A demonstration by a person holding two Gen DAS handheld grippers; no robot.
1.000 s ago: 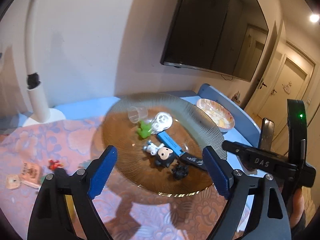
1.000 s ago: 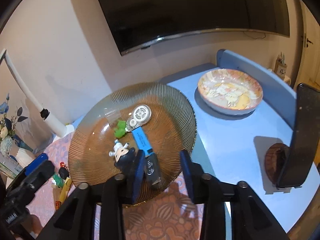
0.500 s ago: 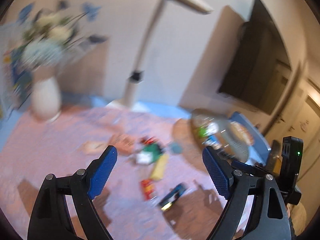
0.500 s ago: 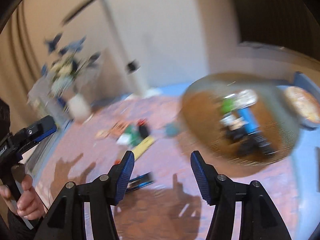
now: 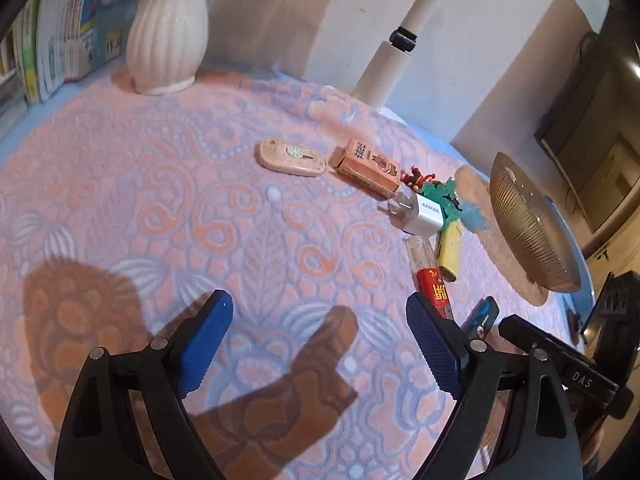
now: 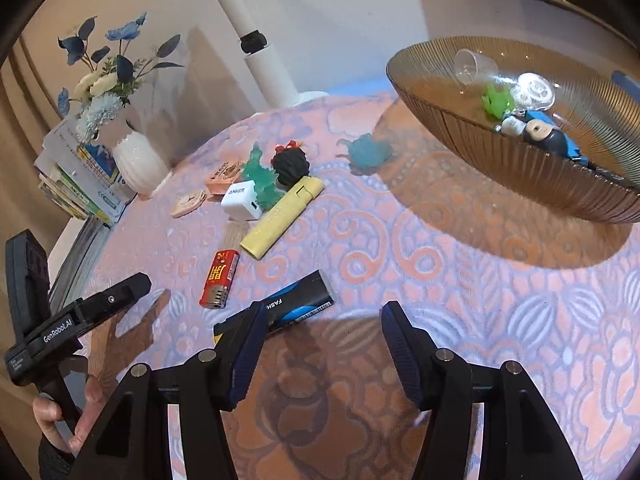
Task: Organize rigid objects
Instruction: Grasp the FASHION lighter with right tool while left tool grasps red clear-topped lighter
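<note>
Loose items lie on the pink patterned cloth: a black and blue pack (image 6: 296, 304), a red lighter (image 6: 220, 280), a yellow bar (image 6: 282, 218), a white charger (image 6: 242, 200), a black figure (image 6: 291, 164) and a teal figure (image 6: 262, 178). The amber glass bowl (image 6: 520, 168) at the right holds several small things. My right gripper (image 6: 323, 316) is open and holds nothing, with the pack just beyond its left finger. My left gripper (image 5: 318, 312) is open wide over bare cloth. The lighter (image 5: 432, 282) and the charger (image 5: 420, 213) lie to its right.
A white vase (image 5: 168, 36) with flowers, a stack of books (image 6: 76, 184) and a white lamp post (image 6: 260, 52) stand at the back. A beige oval piece (image 5: 290, 157) and an orange box (image 5: 366, 166) lie mid-cloth. A hand (image 6: 76, 420) holds the left gripper's handle.
Both grippers have swung left from over the bowl to the loose items on the cloth and come lower. The right jaws stand wider than a second ago.
</note>
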